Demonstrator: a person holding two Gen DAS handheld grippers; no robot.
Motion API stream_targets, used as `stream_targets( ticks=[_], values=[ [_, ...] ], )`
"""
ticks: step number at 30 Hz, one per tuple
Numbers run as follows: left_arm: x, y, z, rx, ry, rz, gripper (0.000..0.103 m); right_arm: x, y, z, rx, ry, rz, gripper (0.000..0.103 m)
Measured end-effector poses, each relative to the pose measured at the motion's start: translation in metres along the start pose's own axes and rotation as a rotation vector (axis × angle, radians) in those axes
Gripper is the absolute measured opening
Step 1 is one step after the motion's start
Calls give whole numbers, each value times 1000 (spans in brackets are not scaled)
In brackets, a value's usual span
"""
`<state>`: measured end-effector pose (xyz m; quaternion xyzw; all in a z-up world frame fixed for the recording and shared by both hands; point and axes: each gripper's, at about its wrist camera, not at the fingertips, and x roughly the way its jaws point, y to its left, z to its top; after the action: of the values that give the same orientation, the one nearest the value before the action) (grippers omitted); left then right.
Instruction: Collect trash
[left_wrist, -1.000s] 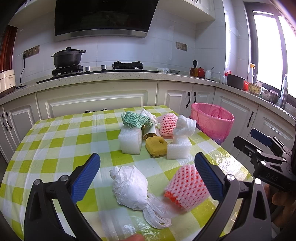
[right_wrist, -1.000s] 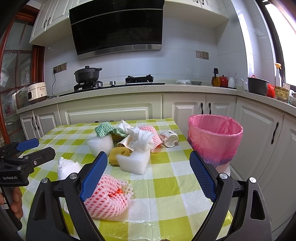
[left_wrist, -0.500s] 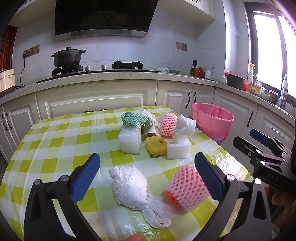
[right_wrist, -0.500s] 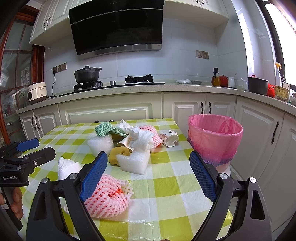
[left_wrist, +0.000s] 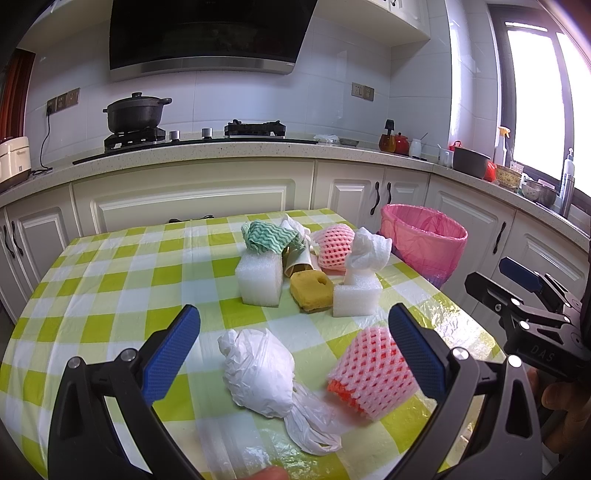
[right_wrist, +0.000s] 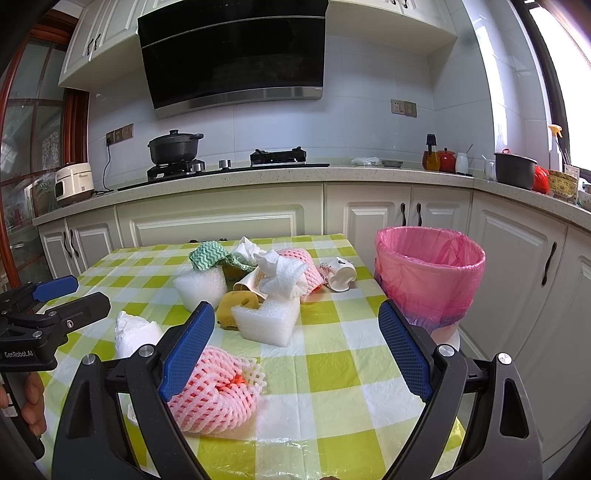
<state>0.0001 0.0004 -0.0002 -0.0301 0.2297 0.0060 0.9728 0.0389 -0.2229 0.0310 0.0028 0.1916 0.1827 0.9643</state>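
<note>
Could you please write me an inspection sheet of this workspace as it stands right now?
Surface: table under a green and white checked cloth.
Job's things: white plastic bag and pink foam net nearest; behind, two white foam blocks, yellow sponge, green cloth, crumpled tissue, second pink net, tipped paper cup. Pink-lined bin beside the table.
Clutter: nothing seen.
Grippers: left claw open, empty, above the bag; right claw open, empty.
Cables: black cord from wall socket toward the rice cooker.
Surroundings: black pot on the hob, range hood, cabinets.
</note>
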Motion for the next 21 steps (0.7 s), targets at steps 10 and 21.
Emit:
stream_targets(
  ticks=[10, 21],
  values=[
    [0, 0, 0, -1, 1, 0, 99, 0, 1, 1, 0, 3, 0, 85],
    [18, 16, -11, -57, 121, 27, 98, 14, 5, -13, -16, 82, 68, 85]
  ],
)
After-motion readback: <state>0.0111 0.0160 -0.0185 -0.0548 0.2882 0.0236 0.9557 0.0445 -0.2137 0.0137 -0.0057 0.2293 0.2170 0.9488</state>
